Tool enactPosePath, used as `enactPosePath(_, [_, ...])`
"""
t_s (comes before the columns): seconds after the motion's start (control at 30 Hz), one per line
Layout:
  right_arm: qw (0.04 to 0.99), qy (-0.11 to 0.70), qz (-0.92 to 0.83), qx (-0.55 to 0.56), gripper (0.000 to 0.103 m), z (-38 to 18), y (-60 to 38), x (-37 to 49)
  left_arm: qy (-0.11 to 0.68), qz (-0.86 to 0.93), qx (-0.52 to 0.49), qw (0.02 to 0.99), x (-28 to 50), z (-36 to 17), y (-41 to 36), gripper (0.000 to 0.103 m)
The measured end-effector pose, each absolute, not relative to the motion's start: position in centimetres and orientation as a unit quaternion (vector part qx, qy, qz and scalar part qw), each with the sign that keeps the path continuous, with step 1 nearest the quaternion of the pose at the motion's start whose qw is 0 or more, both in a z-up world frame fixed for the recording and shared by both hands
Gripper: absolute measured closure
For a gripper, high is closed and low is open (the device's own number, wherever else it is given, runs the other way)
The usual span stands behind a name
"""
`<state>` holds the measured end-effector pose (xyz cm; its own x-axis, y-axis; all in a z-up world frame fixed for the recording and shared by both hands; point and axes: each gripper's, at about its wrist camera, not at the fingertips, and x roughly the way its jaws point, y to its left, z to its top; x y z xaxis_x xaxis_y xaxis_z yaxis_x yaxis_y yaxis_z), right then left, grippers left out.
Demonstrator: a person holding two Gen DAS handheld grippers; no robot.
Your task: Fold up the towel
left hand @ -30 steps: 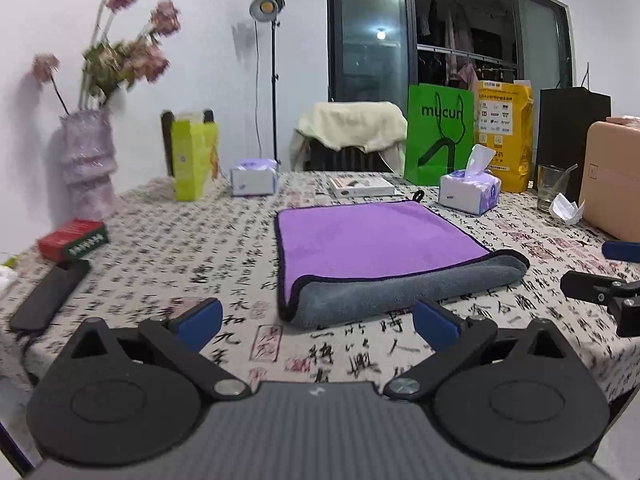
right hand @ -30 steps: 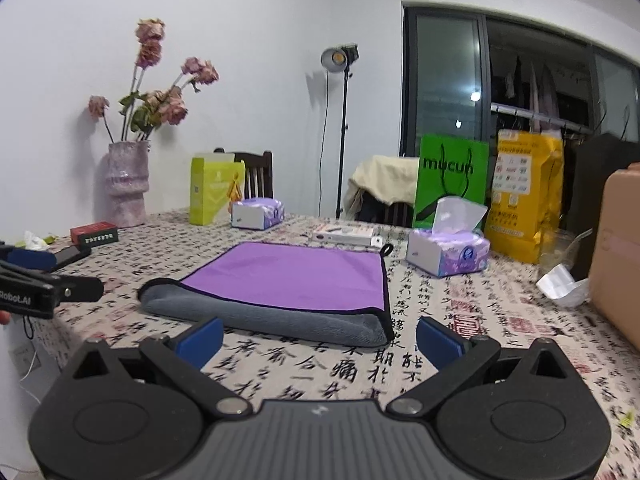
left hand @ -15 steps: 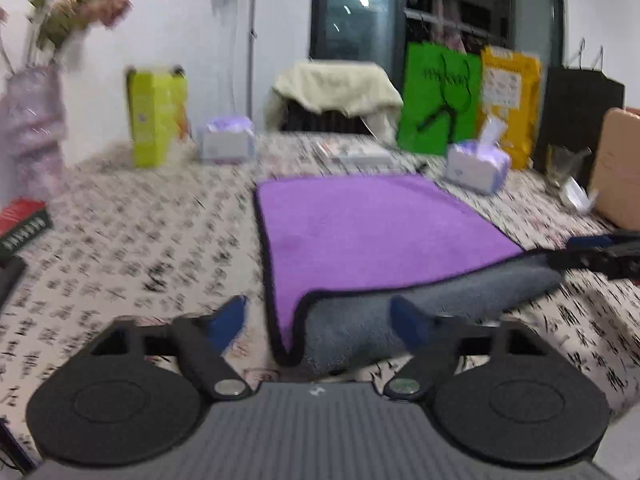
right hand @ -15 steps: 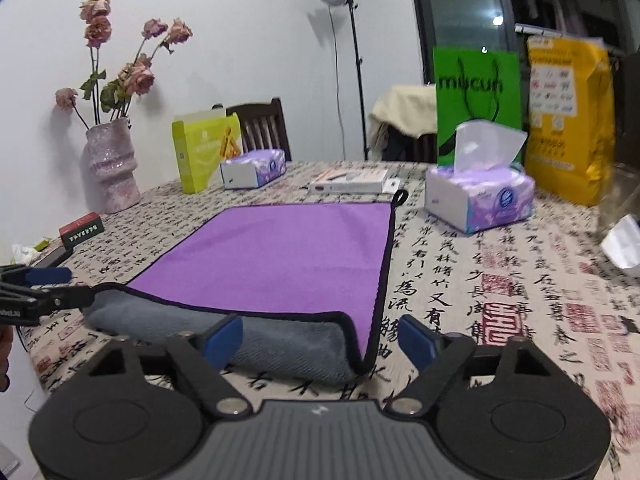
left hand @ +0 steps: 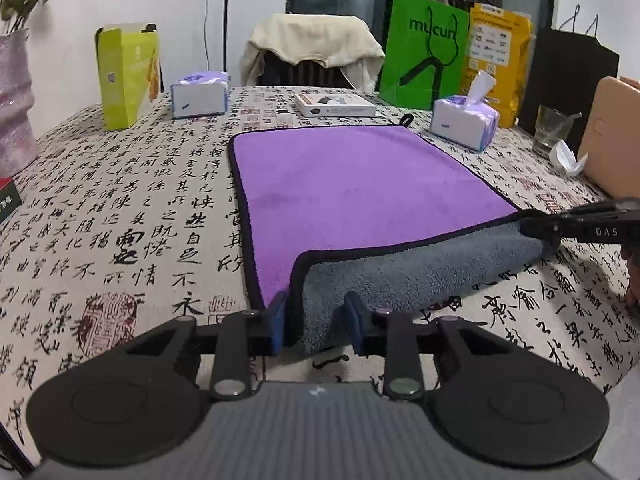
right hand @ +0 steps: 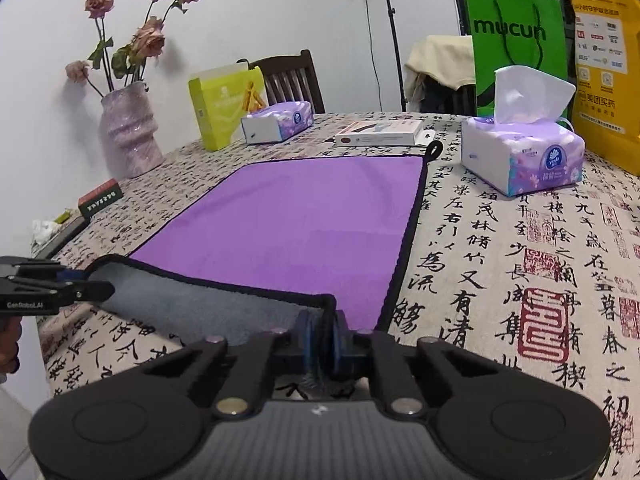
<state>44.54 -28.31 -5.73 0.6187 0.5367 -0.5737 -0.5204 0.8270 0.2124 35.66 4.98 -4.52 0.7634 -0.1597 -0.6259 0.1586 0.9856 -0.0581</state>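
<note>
Towel (left hand: 360,184), purple, grey underside, flat on table (left hand: 120,208) before tissue pack (left hand: 464,126). Right gripper (right hand: 320,340) pinched onto near right corner; left gripper (left hand: 316,320) narrowed around near left corner, grip unconfirmed. Step: grasping. Next likely: carry near edge to far edge.

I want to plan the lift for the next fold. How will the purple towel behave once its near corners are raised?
The towel will probably sag between the two grips, since its doubled near edge already lies soft and rounded. It looks thick and plush, so likely somewhat heavy for cloth. The right gripper pinches the pile tightly, so slipping seems unlikely.
</note>
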Motion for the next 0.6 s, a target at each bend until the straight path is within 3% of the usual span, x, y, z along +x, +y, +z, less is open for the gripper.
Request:
enactPosePath(0.03, [0.9,0.324,0.292,0.011,0.098,-5.7,-28.3,44.6,0.332,-0.087,-0.005,0.939,35.7,-4.5,5.1,0.099])
enactPosePath(0.6, [0.912,0.285,0.293,-0.026,0.099,-2.1,-27.2,48.5,0.307,-0.056,-0.043,0.949,40.3,-1.7,7.0,0.098])
